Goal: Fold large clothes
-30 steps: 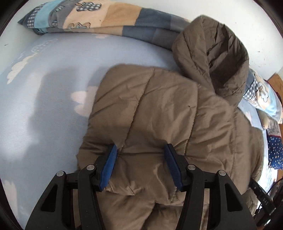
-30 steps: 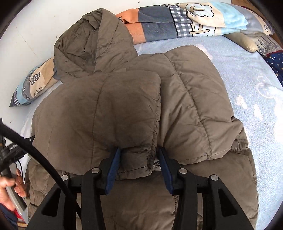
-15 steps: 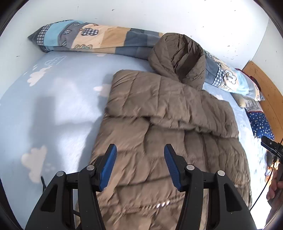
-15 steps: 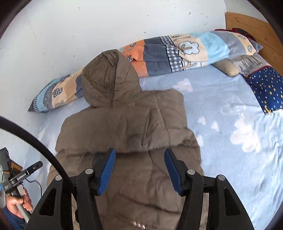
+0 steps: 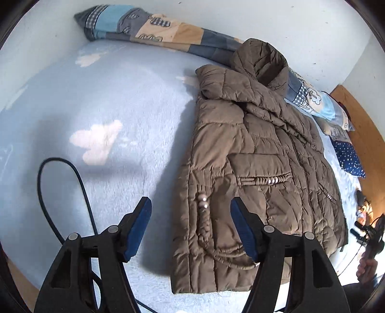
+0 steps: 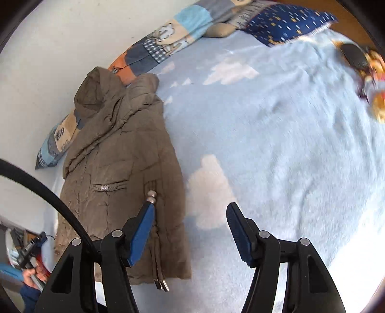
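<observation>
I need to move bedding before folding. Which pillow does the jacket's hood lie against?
The long patchwork pillow along the wall; the hood of the jacket lies against it. The star-print navy pillow lies apart.

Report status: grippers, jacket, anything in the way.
Left gripper and right gripper opening, nothing between the jaws. Jacket flat on the bed, sleeves folded in, hood up on the quilt. Cable beside it, clear.

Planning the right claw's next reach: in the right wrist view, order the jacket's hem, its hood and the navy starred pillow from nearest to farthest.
From the right claw:
1. Jacket's hem, low left, beside the left finger.
2. Hood, upper left, against the wall.
3. Navy starred pillow, top right, at the bed's far end.
</observation>
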Motion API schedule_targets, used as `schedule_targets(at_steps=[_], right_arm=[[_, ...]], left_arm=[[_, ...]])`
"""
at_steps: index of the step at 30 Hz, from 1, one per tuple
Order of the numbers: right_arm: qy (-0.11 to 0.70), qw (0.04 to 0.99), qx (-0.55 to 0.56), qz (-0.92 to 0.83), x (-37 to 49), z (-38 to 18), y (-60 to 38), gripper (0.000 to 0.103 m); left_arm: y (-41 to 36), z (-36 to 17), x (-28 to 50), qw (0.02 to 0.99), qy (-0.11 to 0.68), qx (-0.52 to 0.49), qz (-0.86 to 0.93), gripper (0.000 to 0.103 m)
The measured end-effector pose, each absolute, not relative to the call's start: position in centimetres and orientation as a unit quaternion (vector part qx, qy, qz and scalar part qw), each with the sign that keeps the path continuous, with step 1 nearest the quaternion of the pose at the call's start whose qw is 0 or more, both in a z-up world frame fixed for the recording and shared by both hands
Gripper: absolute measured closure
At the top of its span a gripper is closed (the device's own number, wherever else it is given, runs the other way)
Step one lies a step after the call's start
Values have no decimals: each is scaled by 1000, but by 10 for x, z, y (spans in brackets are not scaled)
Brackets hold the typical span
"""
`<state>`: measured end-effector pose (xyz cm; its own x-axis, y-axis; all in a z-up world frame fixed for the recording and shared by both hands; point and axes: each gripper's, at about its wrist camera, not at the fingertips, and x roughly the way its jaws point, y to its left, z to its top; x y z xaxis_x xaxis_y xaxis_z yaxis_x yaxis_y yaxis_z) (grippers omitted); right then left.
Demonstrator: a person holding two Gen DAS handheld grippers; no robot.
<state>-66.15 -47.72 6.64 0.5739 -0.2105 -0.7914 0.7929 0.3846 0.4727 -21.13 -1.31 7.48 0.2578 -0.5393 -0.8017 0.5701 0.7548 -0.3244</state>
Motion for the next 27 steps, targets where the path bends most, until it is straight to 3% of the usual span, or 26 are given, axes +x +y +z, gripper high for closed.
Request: schedule_targets(at_steps=[4,24,25,27], right_arm=[[298,743,510,-314,-676,57,-465,35],[326,714,544,-297,-639,23,-449,30],[327,716,541,-298,-635,21,-449,31],[325,722,536,-294,-627,20,-450,47]], left_arm=[[1,51,-203,759,555,-36,-337,36],[4,14,-227,699,604,-97,-369,36],[3,12,-226,696,607,-104,-369,36],[2,11,-224,693,608,-108,-371,41]])
